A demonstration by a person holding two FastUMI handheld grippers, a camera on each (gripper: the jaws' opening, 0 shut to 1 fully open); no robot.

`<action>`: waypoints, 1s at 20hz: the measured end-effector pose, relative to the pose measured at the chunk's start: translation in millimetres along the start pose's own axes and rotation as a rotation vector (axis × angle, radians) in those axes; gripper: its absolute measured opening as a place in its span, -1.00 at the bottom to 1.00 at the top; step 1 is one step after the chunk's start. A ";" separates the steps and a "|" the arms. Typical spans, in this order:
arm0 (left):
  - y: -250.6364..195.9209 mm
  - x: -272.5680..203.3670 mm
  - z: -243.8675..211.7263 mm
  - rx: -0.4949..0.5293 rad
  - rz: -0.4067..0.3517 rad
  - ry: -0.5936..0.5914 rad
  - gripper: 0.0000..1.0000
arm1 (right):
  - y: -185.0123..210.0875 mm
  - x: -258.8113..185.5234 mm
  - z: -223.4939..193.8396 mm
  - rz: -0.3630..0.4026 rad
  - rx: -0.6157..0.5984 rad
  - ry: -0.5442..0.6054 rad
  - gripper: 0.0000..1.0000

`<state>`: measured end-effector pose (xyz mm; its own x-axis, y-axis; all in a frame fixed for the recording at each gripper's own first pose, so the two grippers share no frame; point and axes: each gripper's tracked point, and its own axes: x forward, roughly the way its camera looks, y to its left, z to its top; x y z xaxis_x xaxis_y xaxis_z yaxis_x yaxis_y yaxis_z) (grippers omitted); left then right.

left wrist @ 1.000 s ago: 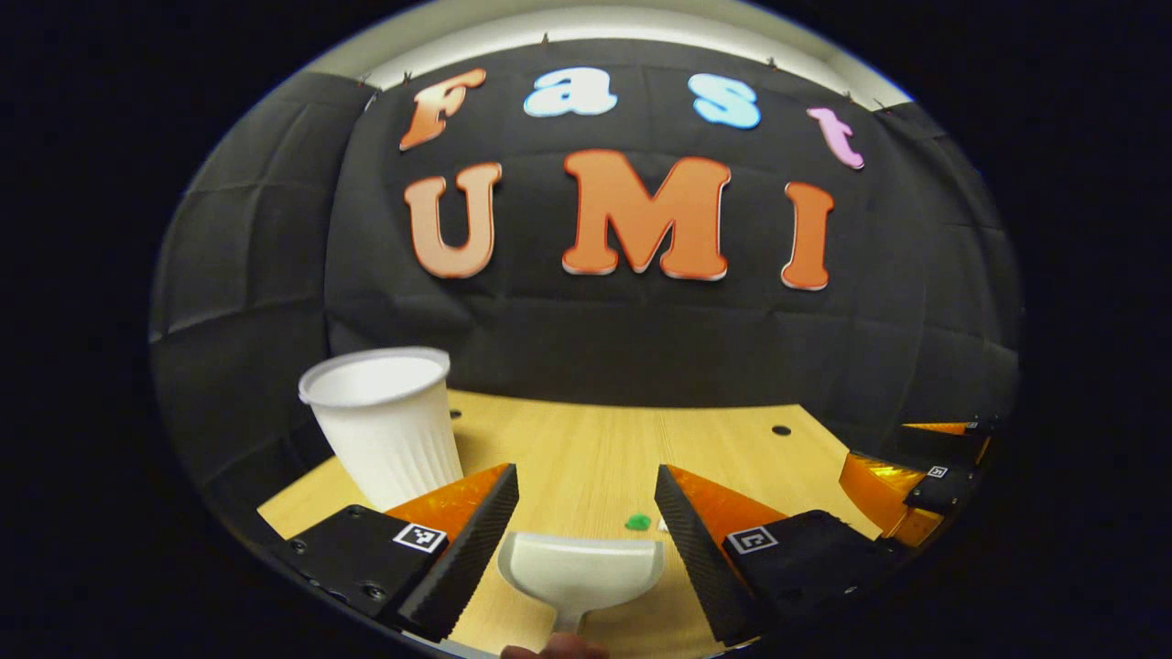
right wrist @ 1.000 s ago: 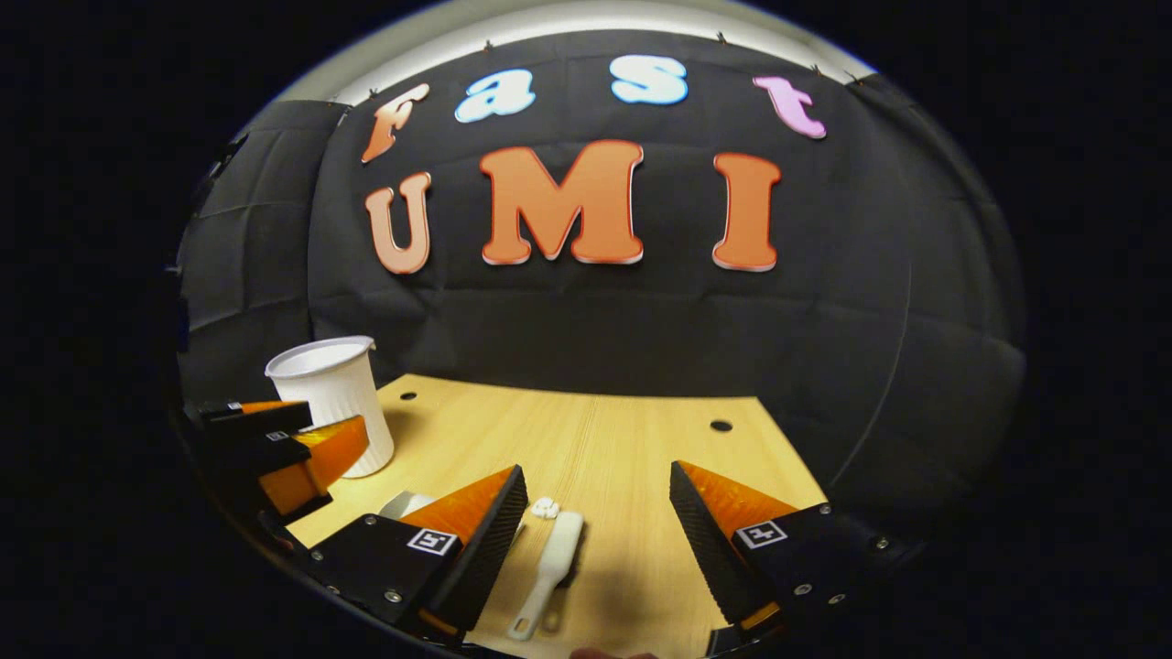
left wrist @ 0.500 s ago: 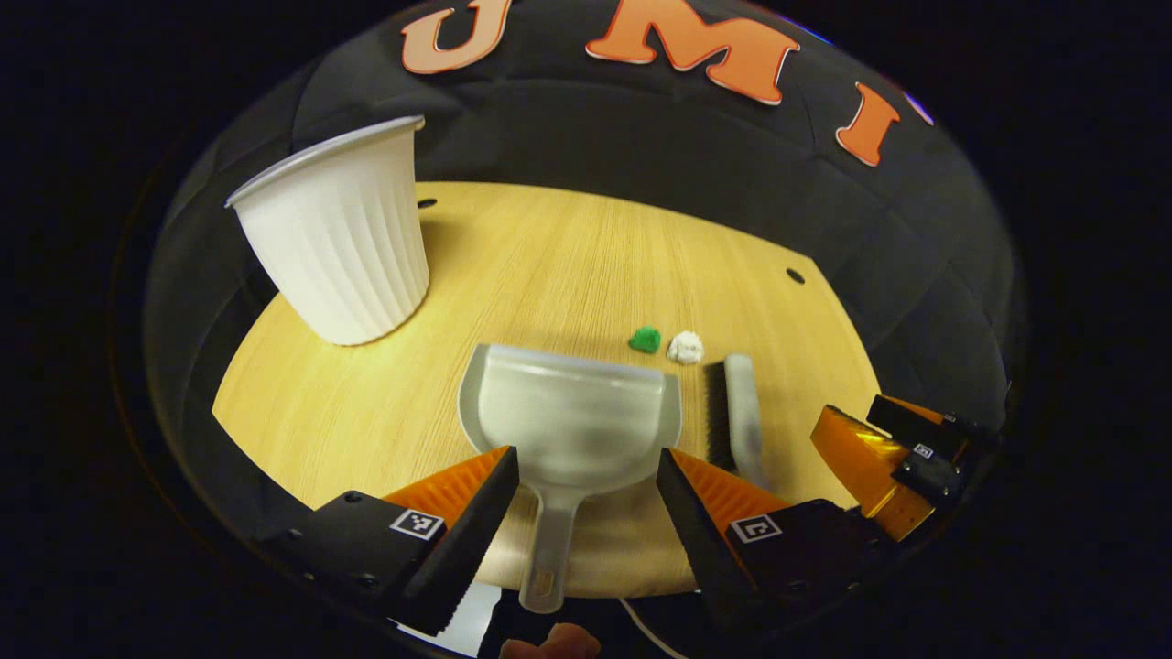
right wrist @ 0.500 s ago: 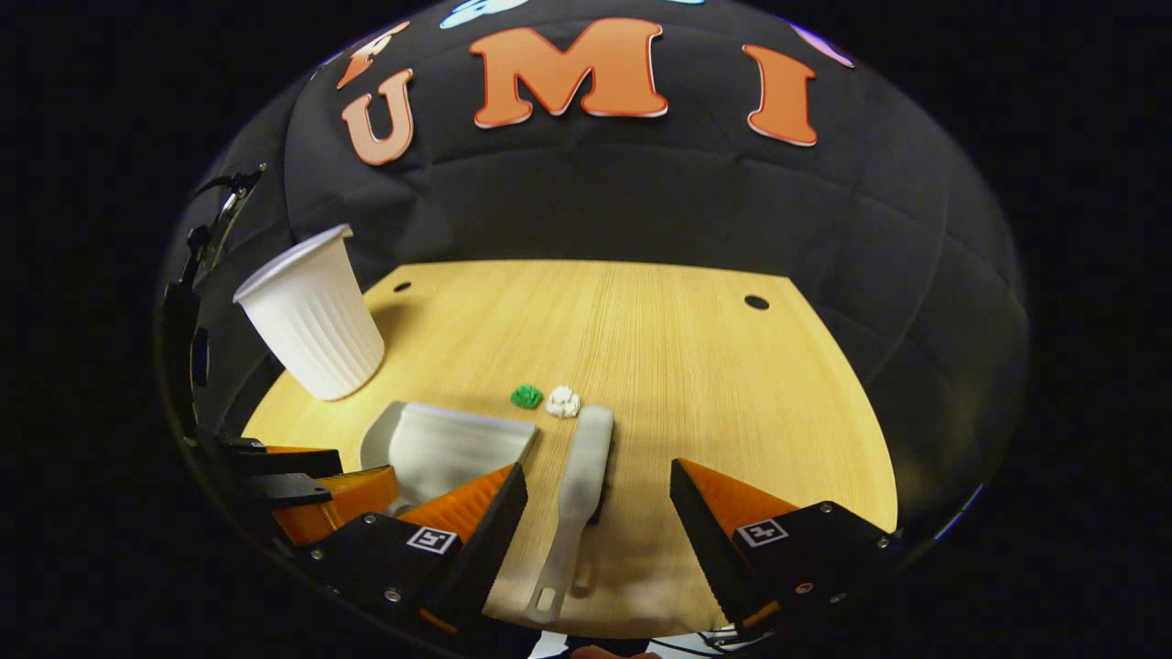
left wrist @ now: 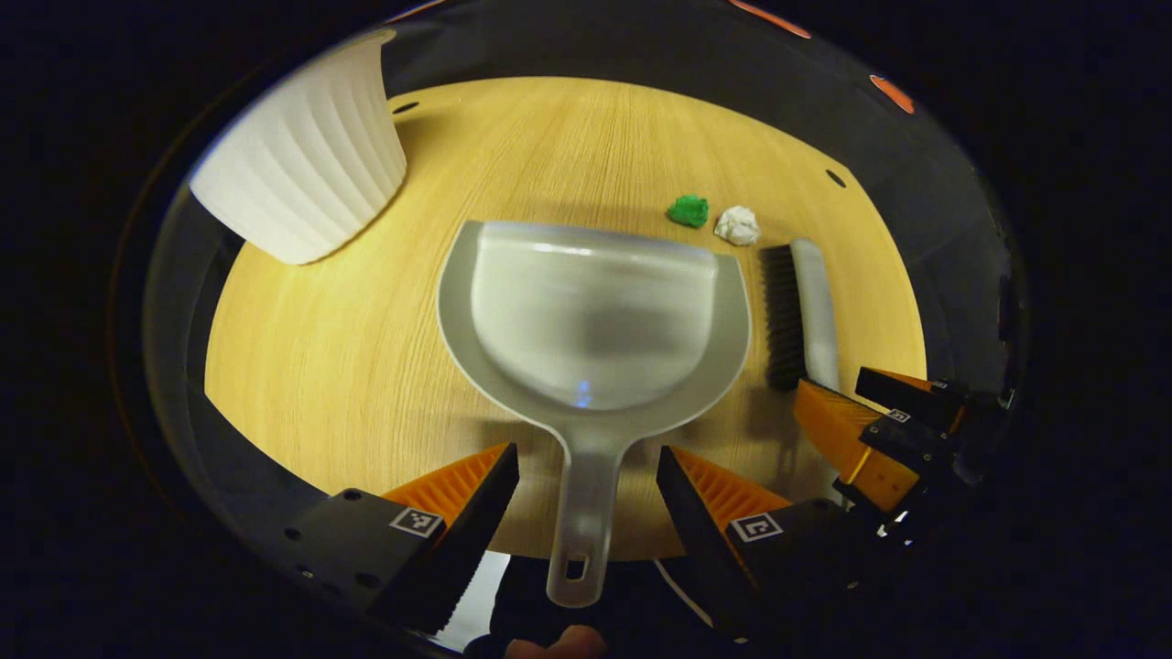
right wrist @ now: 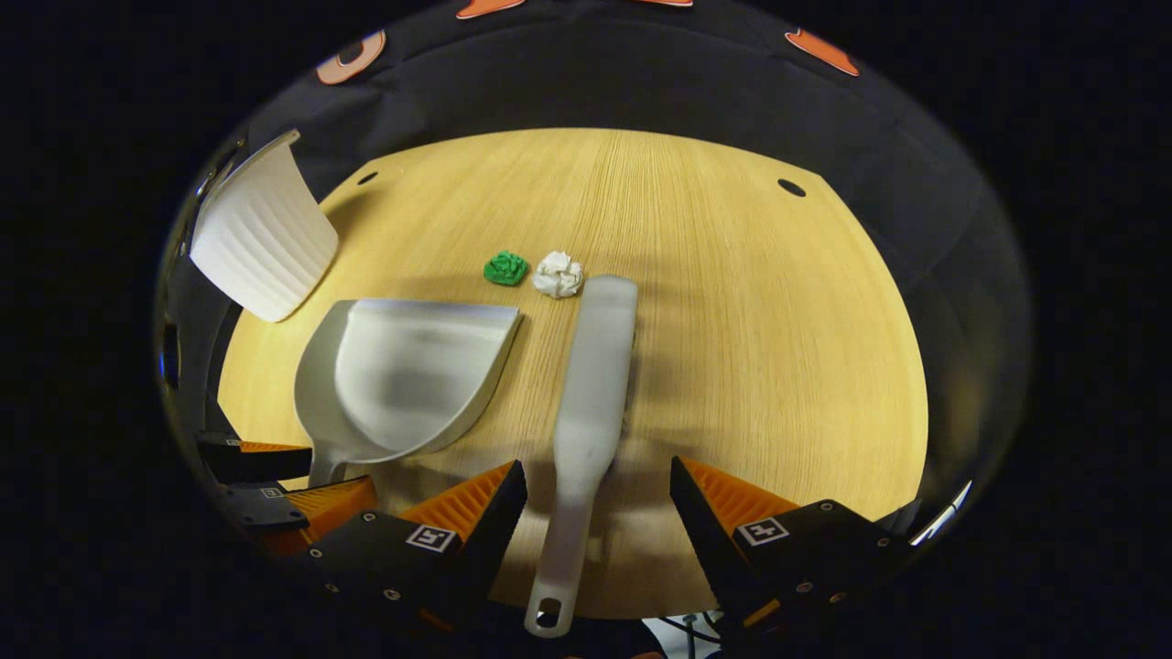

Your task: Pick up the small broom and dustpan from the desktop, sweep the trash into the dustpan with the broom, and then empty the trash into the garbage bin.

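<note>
My left gripper (left wrist: 586, 476) gapes astride the dustpan (left wrist: 595, 320) handle; my right gripper (right wrist: 595, 494) gapes astride the broom (right wrist: 591, 403). Left gripper view reveals bristles (left wrist: 783, 316).

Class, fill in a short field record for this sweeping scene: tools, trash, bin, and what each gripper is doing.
dustpan: flat on desk, handle between open left gripper fingers, not gripped
broom: lying beside dustpan, handle between open right gripper fingers, not gripped
trash: green wad and white wad, side by side on desk
bin: white ribbed cup, far left
</note>
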<state>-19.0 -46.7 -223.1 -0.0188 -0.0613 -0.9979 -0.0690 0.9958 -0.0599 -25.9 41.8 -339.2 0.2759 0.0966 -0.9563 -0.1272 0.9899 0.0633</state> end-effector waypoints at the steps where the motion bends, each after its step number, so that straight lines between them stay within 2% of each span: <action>1: -2.7 9.5 2.3 0.001 -0.002 0.041 0.94 | -0.1 5.3 -1.9 -0.009 0.001 0.031 0.90; 2: -2.1 16.3 -0.7 -0.005 -0.005 0.081 0.95 | 0.0 9.6 -2.8 -0.018 0.007 0.053 0.90; 4: 1.7 18.6 8.6 -0.022 -0.011 0.148 0.82 | -0.4 14.1 1.2 -0.022 0.026 0.075 0.82; 8: -1.1 41.0 17.0 0.003 -0.002 0.185 0.29 | 1.4 20.8 2.5 -0.014 0.061 0.111 0.32; 9: -5.6 46.0 16.6 0.023 -0.002 0.202 -0.22 | -1.4 20.9 2.2 -0.024 0.076 0.119 0.18; 10: -10.5 48.6 15.9 0.041 -0.005 0.209 -0.21 | -1.3 24.9 4.0 -0.013 0.081 0.124 -0.17; 11: -12.6 51.4 17.6 0.048 -0.007 0.215 -0.28 | -0.8 25.4 5.0 -0.007 0.094 0.127 -0.28; 17: -11.0 34.1 26.7 0.177 -0.052 0.208 -0.43 | -6.3 20.2 15.1 0.043 0.105 0.139 -0.51; 20: -16.4 27.8 27.3 0.280 -0.064 0.208 -0.43 | -16.9 19.4 28.4 0.048 0.080 0.123 -0.53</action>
<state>8.9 -62.9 -250.5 -0.2283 -0.1082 -0.9676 0.1994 0.9675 -0.1552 8.7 29.9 -350.7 0.1515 0.1356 -0.9791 -0.0602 0.9900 0.1278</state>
